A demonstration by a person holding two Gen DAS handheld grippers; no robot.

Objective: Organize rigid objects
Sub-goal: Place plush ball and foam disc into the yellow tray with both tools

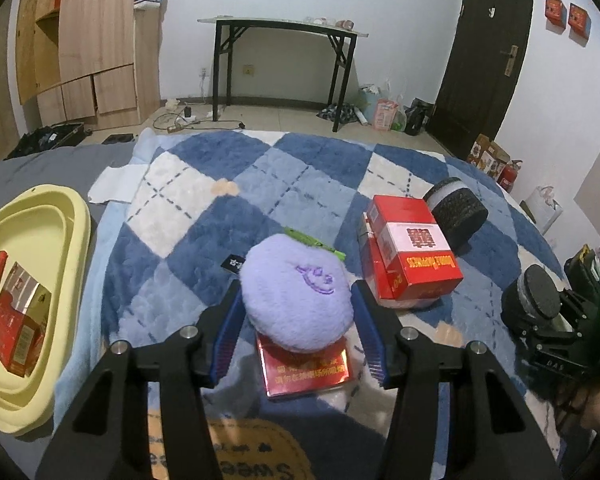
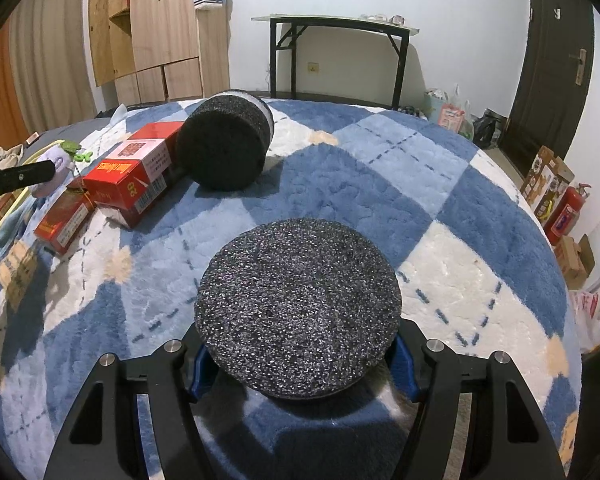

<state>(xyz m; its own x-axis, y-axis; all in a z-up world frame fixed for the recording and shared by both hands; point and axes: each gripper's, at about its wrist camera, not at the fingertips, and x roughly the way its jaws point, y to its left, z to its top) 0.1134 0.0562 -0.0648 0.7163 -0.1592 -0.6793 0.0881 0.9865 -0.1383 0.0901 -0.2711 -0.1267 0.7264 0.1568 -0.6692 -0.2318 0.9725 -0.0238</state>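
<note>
Left gripper [image 1: 298, 312]: pads clamp the purple plush toy [image 1: 296, 296] (lying atop a flat red box [image 1: 306, 372]).
Right gripper [image 2: 300, 356]: jaws clamped on a black foam cylinder [image 2: 298, 310].
Blanket [image 2: 440, 208]: carries stacked red cartons [image 1: 414, 256] and a second foam cylinder [image 2: 224, 144].
Yellow tray [image 1: 72, 216]: left, holding red boxes.

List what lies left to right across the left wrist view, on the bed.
Yellow tray → purple plush between the left tool fingers → red box → right tool gripping a black foam cylinder.
</note>
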